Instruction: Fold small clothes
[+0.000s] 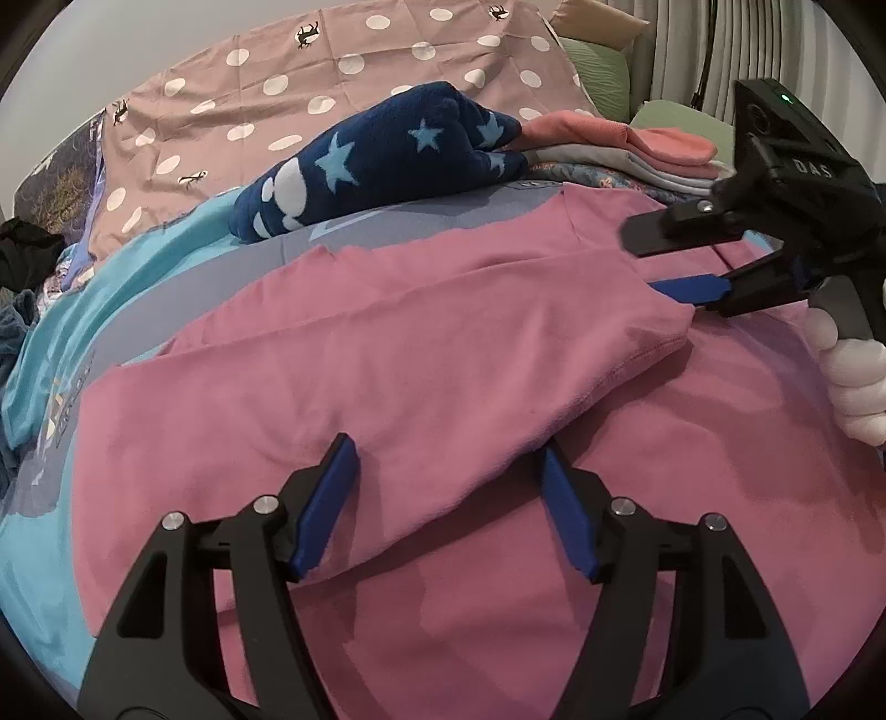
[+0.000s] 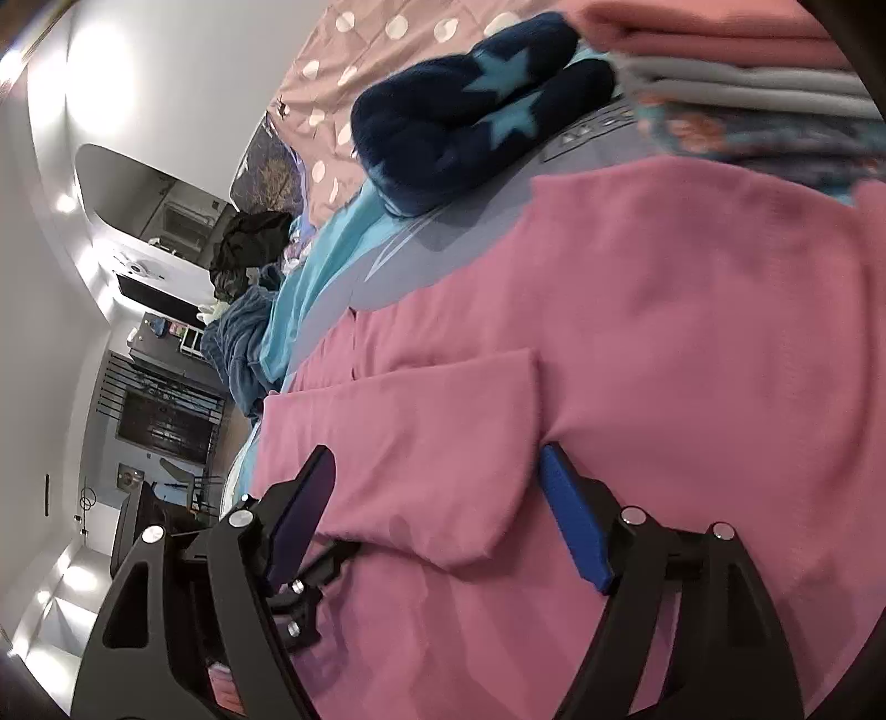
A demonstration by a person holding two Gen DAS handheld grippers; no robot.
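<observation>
The walls (image 2: 33, 232) are white with bright light spots. A dark window (image 2: 166, 426) sits far back. Grey curtains (image 1: 692, 50) hang behind the bed.

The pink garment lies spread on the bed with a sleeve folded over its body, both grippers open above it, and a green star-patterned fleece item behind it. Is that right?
One detail is off: the star-patterned fleece item is navy blue with light blue stars, not green, as the left wrist view shows. The pink garment, with its sleeve folded over, and the open left gripper and right gripper are as you described.

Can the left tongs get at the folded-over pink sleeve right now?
Probably yes. The left tongs are open with the pink sleeve lying right ahead between the jaws, and nothing covers it. The right tongs sit at its far cuff end.
</observation>
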